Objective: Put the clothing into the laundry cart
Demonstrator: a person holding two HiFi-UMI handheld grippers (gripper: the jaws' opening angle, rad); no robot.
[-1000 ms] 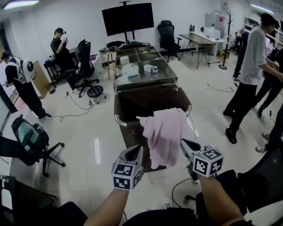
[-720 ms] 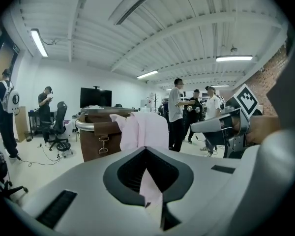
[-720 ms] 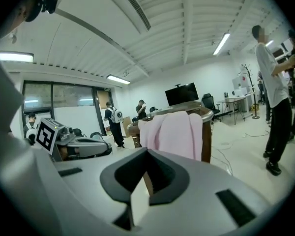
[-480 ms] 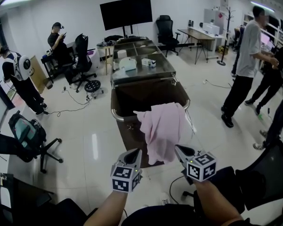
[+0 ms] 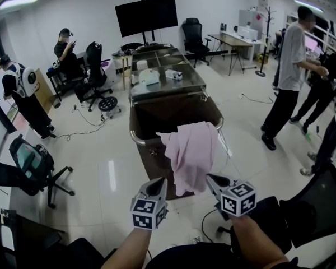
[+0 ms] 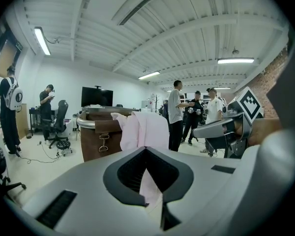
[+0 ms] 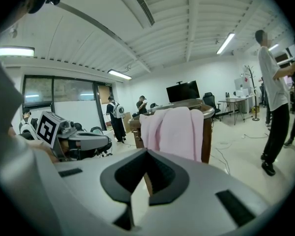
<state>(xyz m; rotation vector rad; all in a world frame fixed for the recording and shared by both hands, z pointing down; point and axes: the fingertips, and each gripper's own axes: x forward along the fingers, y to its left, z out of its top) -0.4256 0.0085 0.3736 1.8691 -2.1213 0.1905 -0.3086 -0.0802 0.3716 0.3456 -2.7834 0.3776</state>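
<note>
A pink garment (image 5: 193, 150) hangs over the near rim of the brown laundry cart (image 5: 151, 158), most of it down the outside wall. My left gripper (image 5: 158, 180) is just below and left of its hem, and its jaws are shut with no cloth in them. My right gripper (image 5: 209, 176) is shut and empty next to the hem's right side. The left gripper view looks past the closed jaws (image 6: 146, 151) at the garment (image 6: 147, 129) and cart (image 6: 101, 136), with the right gripper (image 6: 226, 129) beside. The right gripper view shows the garment (image 7: 174, 132) ahead of its jaws (image 7: 147, 151).
A steel table (image 5: 165, 83) with small boxes stands behind the cart. People stand at the right (image 5: 288, 77) and far left (image 5: 22, 94). Office chairs (image 5: 31, 167) sit at the left, and another dark chair (image 5: 319, 206) is at my right. Cables lie on the floor.
Both grippers have dropped a little lower in the picture, away from the garment. The garment stays draped on the cart's rim.
</note>
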